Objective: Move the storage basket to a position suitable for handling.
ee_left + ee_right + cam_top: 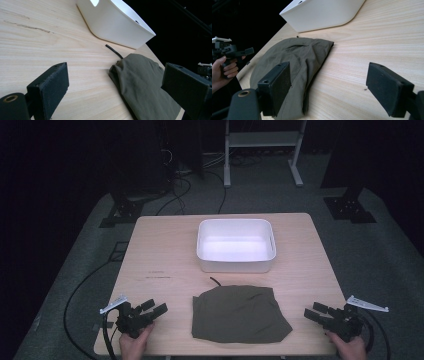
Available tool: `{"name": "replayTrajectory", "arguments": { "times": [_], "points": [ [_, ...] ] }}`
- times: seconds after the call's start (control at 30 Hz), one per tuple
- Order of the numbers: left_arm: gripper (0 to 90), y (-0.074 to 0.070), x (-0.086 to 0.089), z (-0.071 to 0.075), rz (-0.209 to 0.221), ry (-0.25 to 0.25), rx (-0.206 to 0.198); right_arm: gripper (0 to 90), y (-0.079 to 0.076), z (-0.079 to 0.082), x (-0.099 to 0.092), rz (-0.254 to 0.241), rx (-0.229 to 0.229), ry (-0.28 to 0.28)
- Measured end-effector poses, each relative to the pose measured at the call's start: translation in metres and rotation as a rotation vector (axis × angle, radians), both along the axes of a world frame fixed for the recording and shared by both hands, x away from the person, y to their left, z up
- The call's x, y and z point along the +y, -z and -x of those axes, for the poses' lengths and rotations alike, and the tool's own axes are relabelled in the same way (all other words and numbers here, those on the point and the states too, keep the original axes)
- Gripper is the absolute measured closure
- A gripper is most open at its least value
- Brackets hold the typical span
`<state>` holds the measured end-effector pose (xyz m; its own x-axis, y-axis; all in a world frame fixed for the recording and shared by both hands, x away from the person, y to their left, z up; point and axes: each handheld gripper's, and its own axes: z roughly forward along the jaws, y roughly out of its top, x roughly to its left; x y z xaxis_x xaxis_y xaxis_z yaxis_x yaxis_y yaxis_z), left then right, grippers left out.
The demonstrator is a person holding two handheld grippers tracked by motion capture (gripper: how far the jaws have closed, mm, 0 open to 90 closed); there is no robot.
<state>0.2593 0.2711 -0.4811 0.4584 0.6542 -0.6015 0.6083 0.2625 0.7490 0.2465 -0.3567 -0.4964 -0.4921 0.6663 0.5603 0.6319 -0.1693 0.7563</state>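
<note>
high view overhead; both low gripper views share the cloth point(142, 82), perhaps folded.

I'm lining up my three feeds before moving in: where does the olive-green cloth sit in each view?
High view: olive-green cloth at bottom centre, near the front edge.
Left gripper view: lower right, between the black jaws.
Right gripper view: left of centre, behind the left jaw.
Shared landmark: the white bin just beyond it.

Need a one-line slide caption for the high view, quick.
Two open hand-held grippers, left and right, flank a folded olive cloth before an empty white bin on the wooden table.
</note>
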Motion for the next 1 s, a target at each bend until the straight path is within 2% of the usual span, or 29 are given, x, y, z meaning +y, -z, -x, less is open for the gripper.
{"name": "replayTrajectory", "arguments": {
  "times": [0.1,0.27,0.4,0.73,0.8,0.9,1.0],
  "points": [
    [6.3,0.000,-0.004,-0.001,-0.008,0.006,0.004,19.0,0.001,-0.001,0.001,-0.002,0.003,-0.004],
    [6.3,0.000,-0.011,-0.002,-0.017,0.022,0.004,18.8,0.001,-0.002,0.004,-0.037,0.019,-0.016],
    [6.4,0.000,-0.015,-0.002,-0.025,0.031,0.003,18.5,-0.001,-0.003,0.007,-0.042,0.014,-0.022],
    [6.3,-0.001,-0.030,-0.004,-0.038,0.074,0.009,18.0,-0.003,-0.005,0.017,-0.014,0.015,-0.042],
    [6.4,-0.002,-0.034,-0.005,-0.026,0.090,0.022,17.8,-0.003,-0.006,0.020,-0.008,0.021,-0.041],
    [6.4,-0.002,-0.037,-0.005,-0.024,0.099,0.020,17.6,-0.003,-0.007,0.021,-0.016,0.029,-0.043],
    [6.4,0.000,-0.045,-0.007,-0.042,0.124,0.043,17.5,-0.004,-0.009,0.025,-0.013,0.040,-0.047]
  ]
}}
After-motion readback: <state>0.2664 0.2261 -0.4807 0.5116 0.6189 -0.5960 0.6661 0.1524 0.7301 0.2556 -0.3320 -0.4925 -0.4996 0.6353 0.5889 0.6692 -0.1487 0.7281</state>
